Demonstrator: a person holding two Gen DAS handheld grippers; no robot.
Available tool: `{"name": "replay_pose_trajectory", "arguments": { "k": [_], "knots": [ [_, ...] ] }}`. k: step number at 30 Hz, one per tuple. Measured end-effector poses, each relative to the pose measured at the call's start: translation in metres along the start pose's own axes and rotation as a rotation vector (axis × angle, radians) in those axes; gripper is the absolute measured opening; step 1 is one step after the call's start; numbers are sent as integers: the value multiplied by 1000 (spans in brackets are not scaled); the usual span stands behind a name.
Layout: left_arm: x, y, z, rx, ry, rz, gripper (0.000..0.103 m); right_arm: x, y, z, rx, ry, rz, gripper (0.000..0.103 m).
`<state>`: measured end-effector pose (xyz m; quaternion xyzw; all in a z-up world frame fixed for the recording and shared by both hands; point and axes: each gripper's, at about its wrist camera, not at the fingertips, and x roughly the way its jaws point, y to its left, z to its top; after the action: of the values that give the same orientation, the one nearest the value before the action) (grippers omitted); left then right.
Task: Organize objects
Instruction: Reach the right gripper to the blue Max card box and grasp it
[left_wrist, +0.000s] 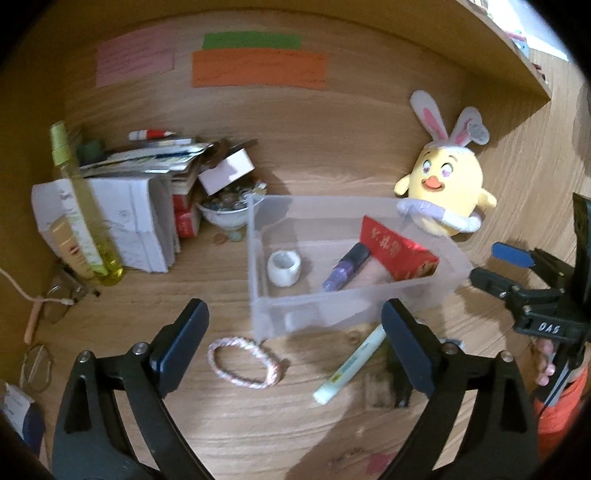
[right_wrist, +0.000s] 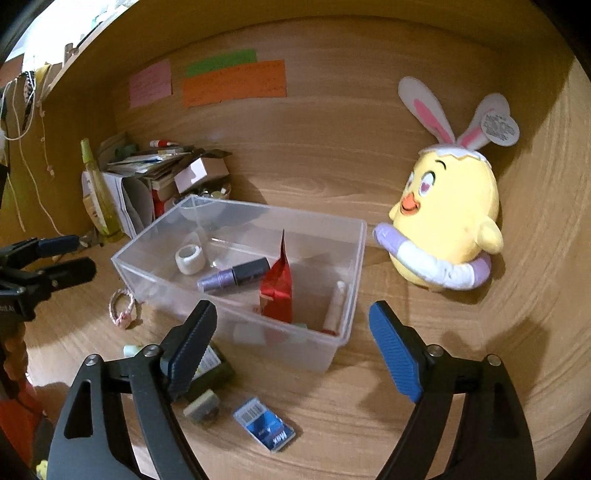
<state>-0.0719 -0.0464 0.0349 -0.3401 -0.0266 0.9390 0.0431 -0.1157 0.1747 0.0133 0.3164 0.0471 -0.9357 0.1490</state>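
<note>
Seen from the left wrist: the left gripper (left_wrist: 295, 332), fingers spread wide and holding nothing, above the wooden desk surface (left_wrist: 332, 155). Between the fingers, the near wall of the clear rectangular plastic bin (left_wrist: 258, 258). Inside the bin, a white ring-shaped tape roll (left_wrist: 283, 267) at 9 o'clock, a purple tube with a dark cap (left_wrist: 346, 266) in the middle, and a red printed packet (left_wrist: 397, 253) leaning at 3 o'clock. Just outside the near wall, at 7 o'clock from the bin, a pink-and-white braided bracelet (left_wrist: 242, 362) flat on the desk; at 5 o'clock, a white and pale-green pen-shaped stick (left_wrist: 349, 363), lying slantwise. At 1 o'clock from the bin, a yellow plush chick with bunny ears (left_wrist: 445, 184), touching the bin's far right corner. At 9 o'clock, a pile of books and papers (left_wrist: 147, 206) with a tall yellow-green spray bottle (left_wrist: 79, 206) in front. At the right edge, the right gripper (left_wrist: 495, 269), released, one blue pad showing.

Only in the right wrist view: a small blue printed card box (right_wrist: 265, 430) flat on the desk at 6 o'clock from the bin, a small grey block (right_wrist: 201, 406) beside it, and a slim white stick with a red tip (right_wrist: 334, 306) propped inside the bin against its right wall. Here the right gripper (right_wrist: 291, 339) gapes empty, blue pads well apart, straddling the bin's near corner. Left gripper (right_wrist: 55, 258) at 9 o'clock, likewise released. Bracelet (right_wrist: 122, 306) partly hidden behind the bin's corner.
</note>
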Motion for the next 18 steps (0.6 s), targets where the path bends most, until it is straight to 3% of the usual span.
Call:
{"name": "replay_pose_trajectory", "arguments": {
  "k": [11,18],
  "knots": [
    [24,24,-33,-15,123,64,96,10,-10,-35,19,105,-5,83],
    [44,27,-49,-18,185,79,96,32,-4,-62,-38,236,26,83]
  ]
}}
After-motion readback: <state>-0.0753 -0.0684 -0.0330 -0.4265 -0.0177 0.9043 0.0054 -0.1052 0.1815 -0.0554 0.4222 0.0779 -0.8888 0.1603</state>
